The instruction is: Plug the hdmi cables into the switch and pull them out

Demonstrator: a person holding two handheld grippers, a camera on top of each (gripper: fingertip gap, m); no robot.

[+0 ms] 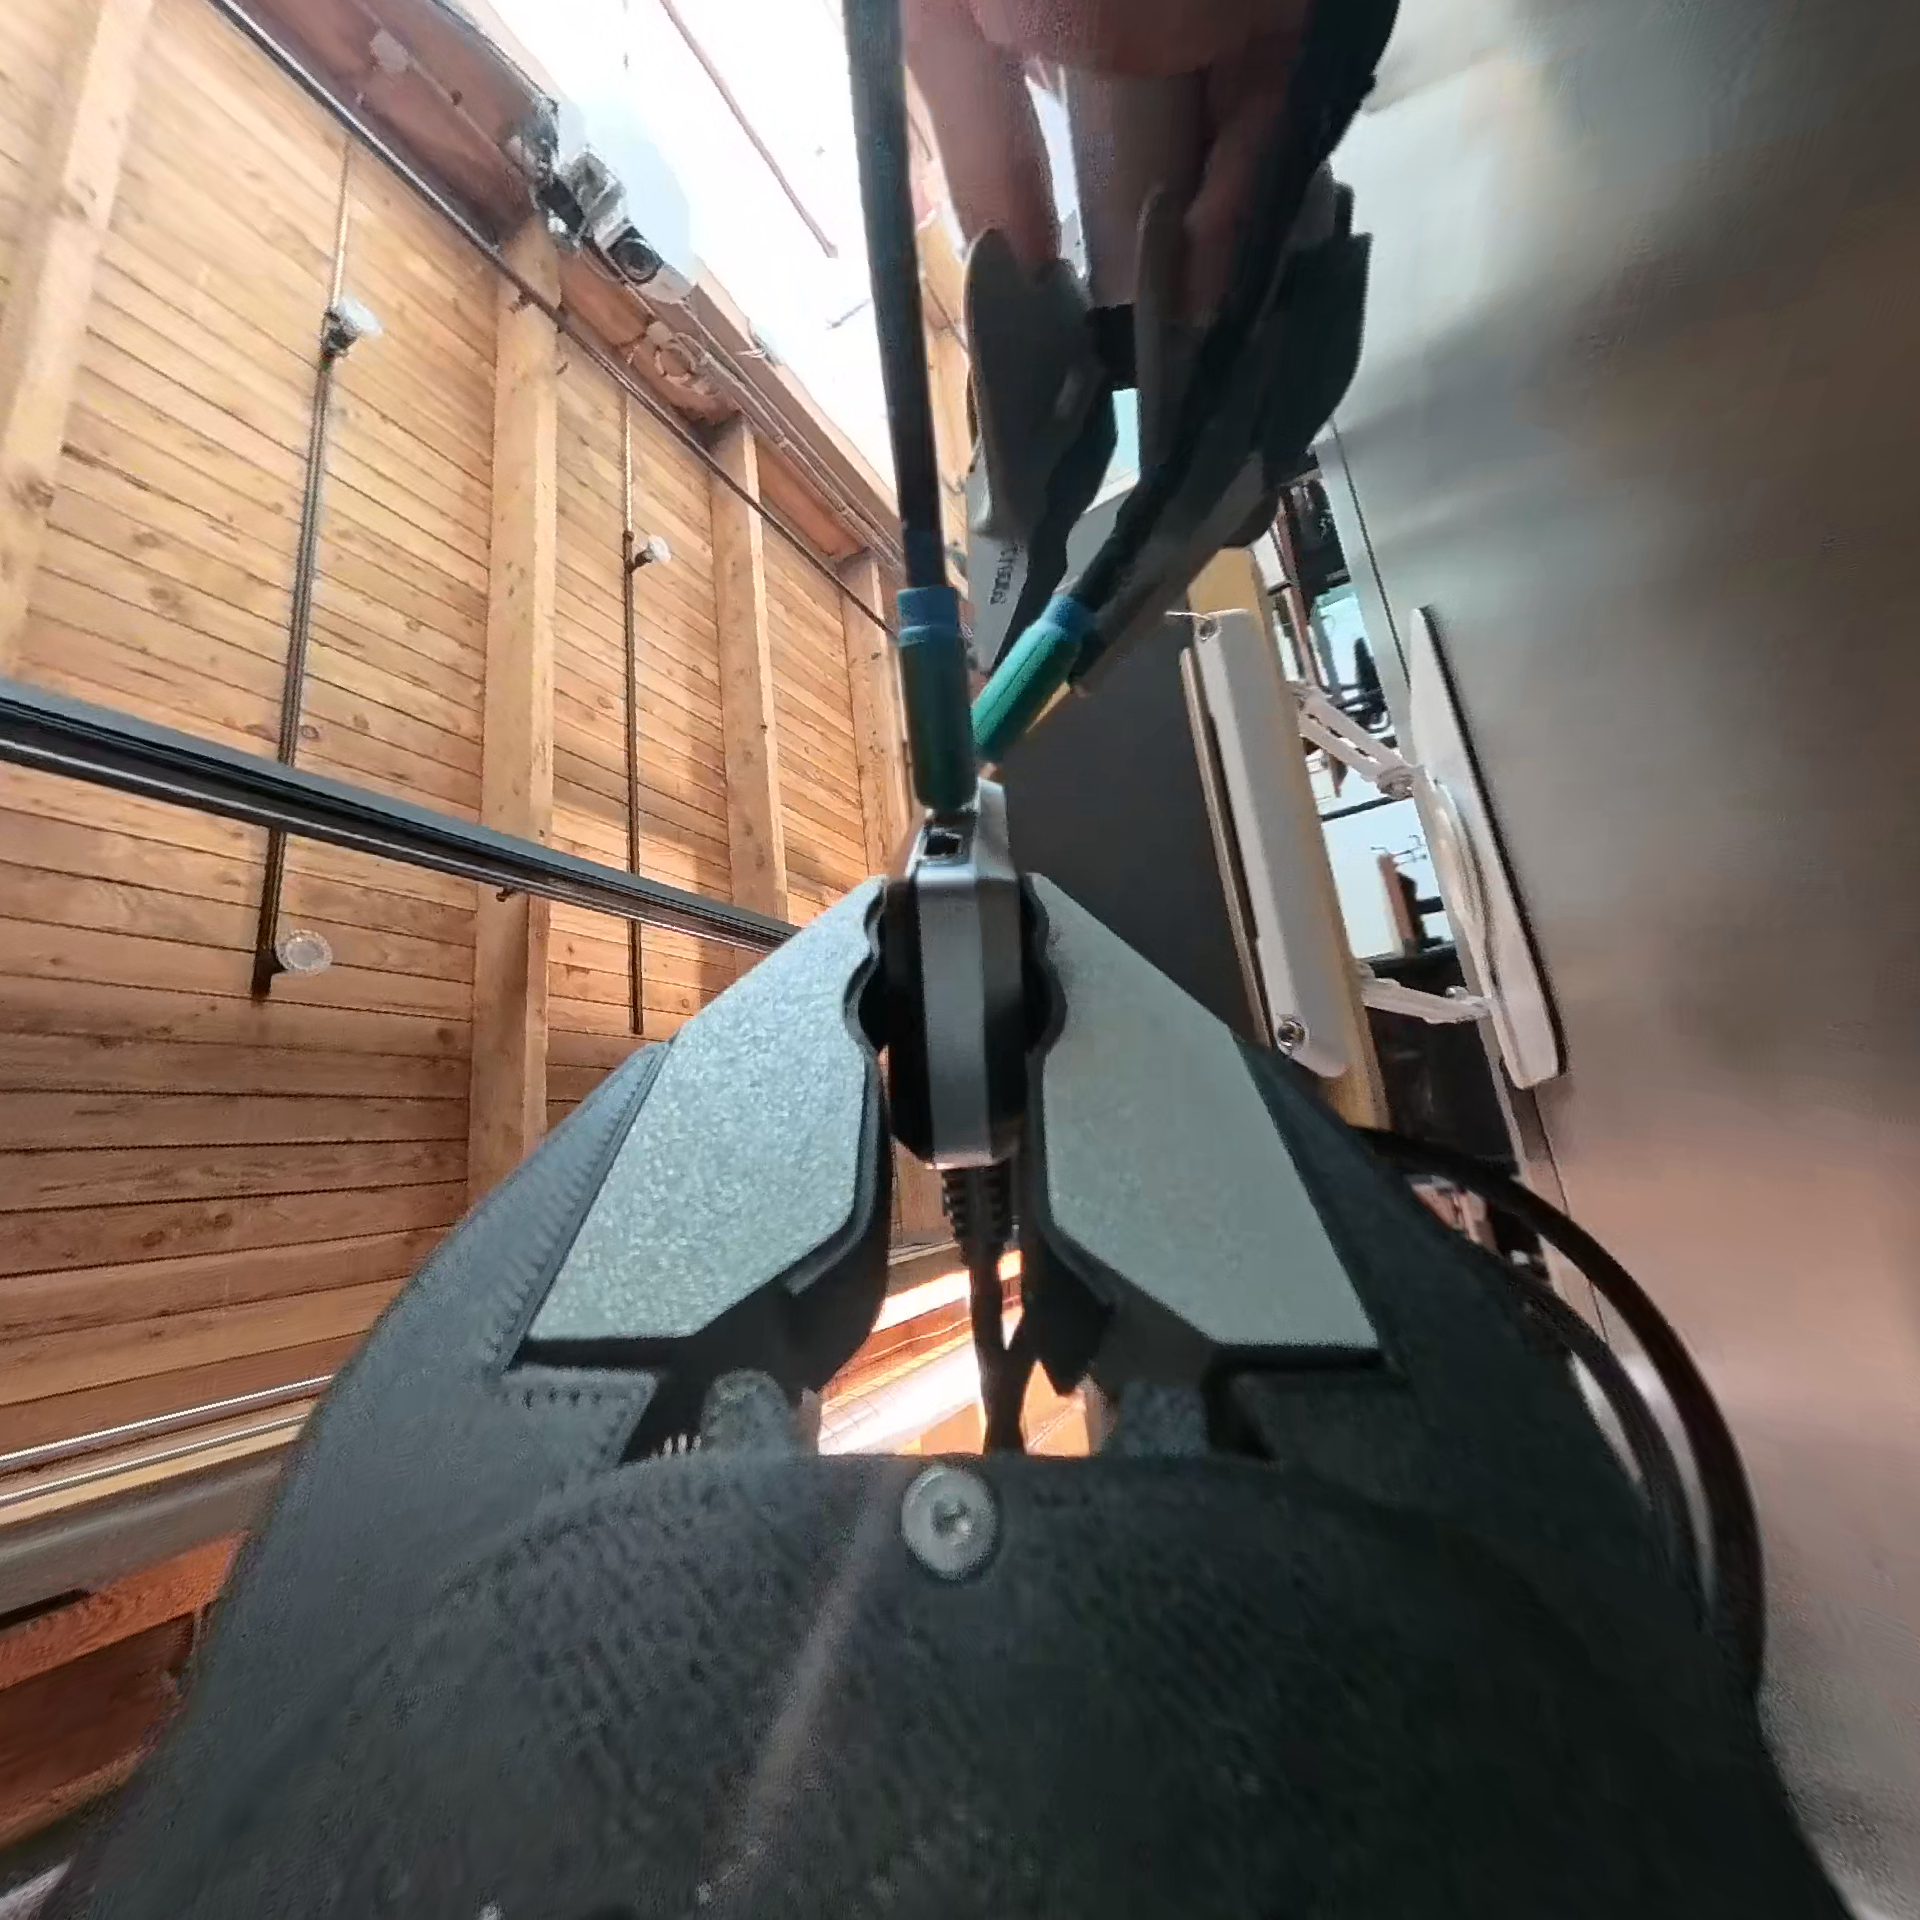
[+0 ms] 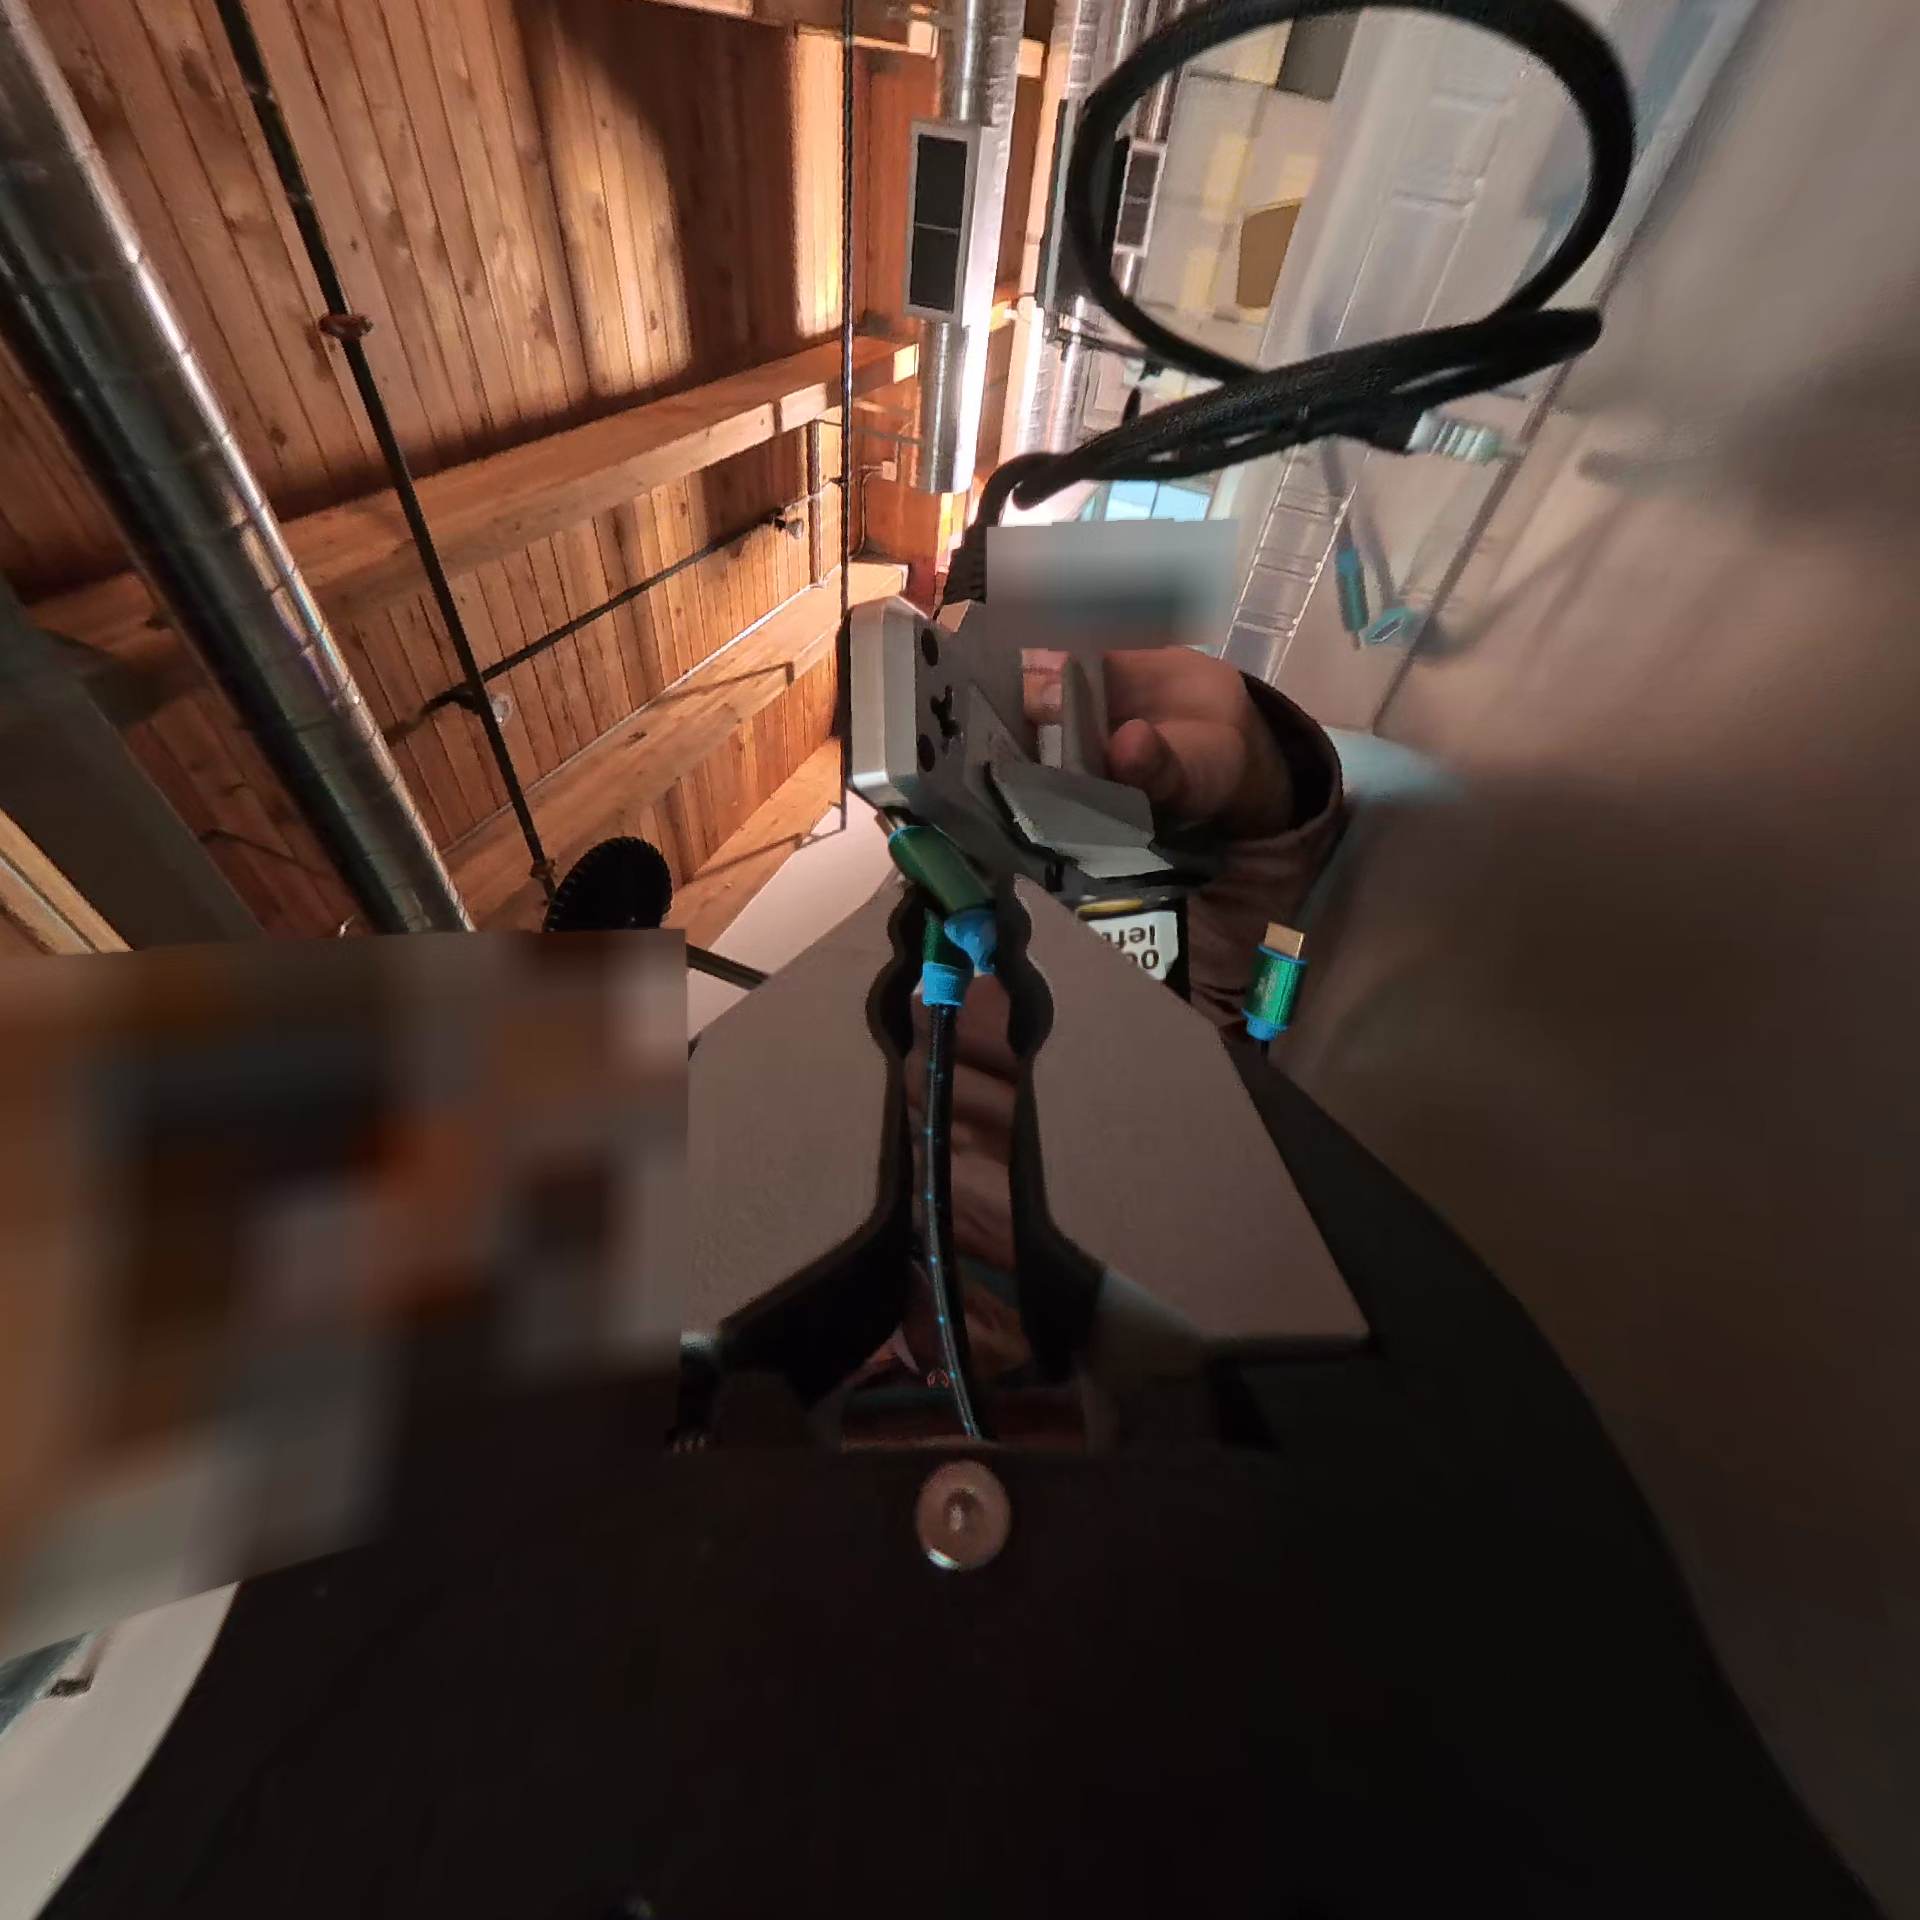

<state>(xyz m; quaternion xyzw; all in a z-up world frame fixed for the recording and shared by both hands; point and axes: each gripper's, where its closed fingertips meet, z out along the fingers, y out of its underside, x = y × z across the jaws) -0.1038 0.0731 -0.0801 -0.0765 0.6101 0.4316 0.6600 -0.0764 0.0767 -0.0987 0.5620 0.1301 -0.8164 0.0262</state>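
In the left wrist view my left gripper (image 1: 951, 925) is shut on the grey HDMI switch (image 1: 951, 997), held edge-on. Two green HDMI plugs meet its far end: one upright (image 1: 935, 727), one slanted (image 1: 1023, 681). The slanted plug's cable runs into my right gripper (image 1: 1081, 582) above. In the right wrist view my right gripper (image 2: 956, 951) is shut on a green plug with a blue collar (image 2: 940, 961), whose braided cable runs back between the fingers. A second green plug (image 2: 920, 857) sits at the switch (image 2: 883, 707). How deep either plug sits is hidden.
A hand (image 2: 1195, 748) holds the left gripper behind the switch. A loose green plug (image 2: 1276, 982) hangs at the right. A black cable loop (image 2: 1351, 208) hangs above the switch. A wooden plank ceiling, beams and metal ducts fill the background. About 4 centimeters separates my left fingertips from my right.
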